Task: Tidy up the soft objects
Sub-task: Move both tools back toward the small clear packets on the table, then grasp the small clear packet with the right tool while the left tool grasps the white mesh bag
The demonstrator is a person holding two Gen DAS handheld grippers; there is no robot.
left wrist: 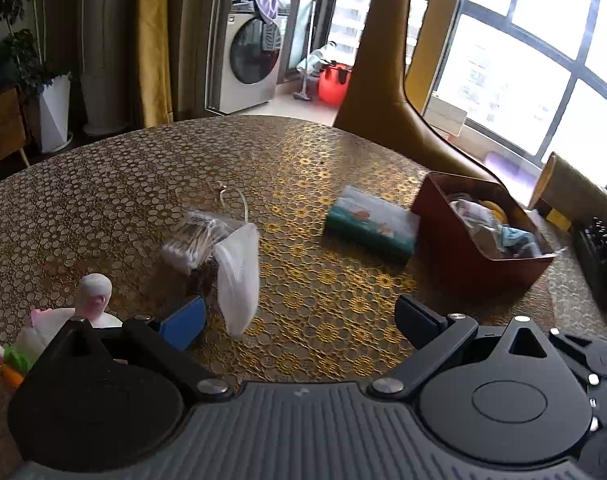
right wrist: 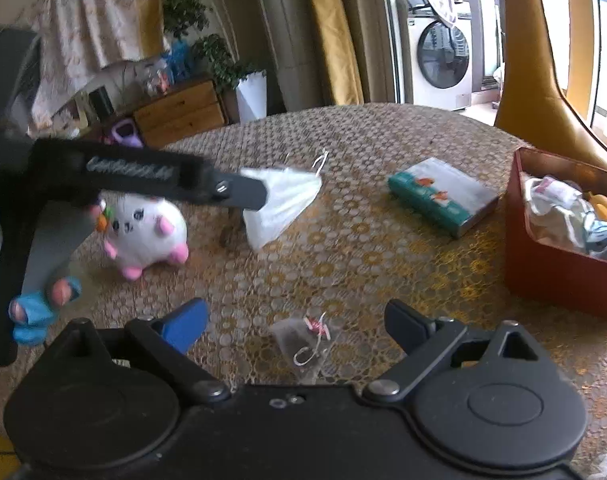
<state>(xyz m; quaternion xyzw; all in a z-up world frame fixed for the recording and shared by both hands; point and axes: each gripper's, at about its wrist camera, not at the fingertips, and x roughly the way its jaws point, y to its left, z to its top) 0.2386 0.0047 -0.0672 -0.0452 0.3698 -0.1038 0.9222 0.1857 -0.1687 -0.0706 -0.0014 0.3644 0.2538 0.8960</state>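
Observation:
A white face mask [left wrist: 239, 276] lies on the patterned table [left wrist: 103, 200], just right of my left gripper's blue left finger; it also shows in the right wrist view [right wrist: 281, 200]. My left gripper [left wrist: 303, 322] is open and empty, low over the table. A bag of cotton swabs [left wrist: 197, 240] lies behind the mask. A teal tissue pack [left wrist: 371, 226] lies beside the red box [left wrist: 471, 264] of soft items. A white and pink plush [right wrist: 147, 228] sits at the left. My right gripper [right wrist: 297, 328] is open above a tea bag [right wrist: 303, 340].
The left gripper's body [right wrist: 143, 176] reaches across the right wrist view. A black brush [left wrist: 603, 256] and a cardboard tube [left wrist: 571, 188] lie at the table's right edge. A yellow chair [left wrist: 387, 80] stands behind the table.

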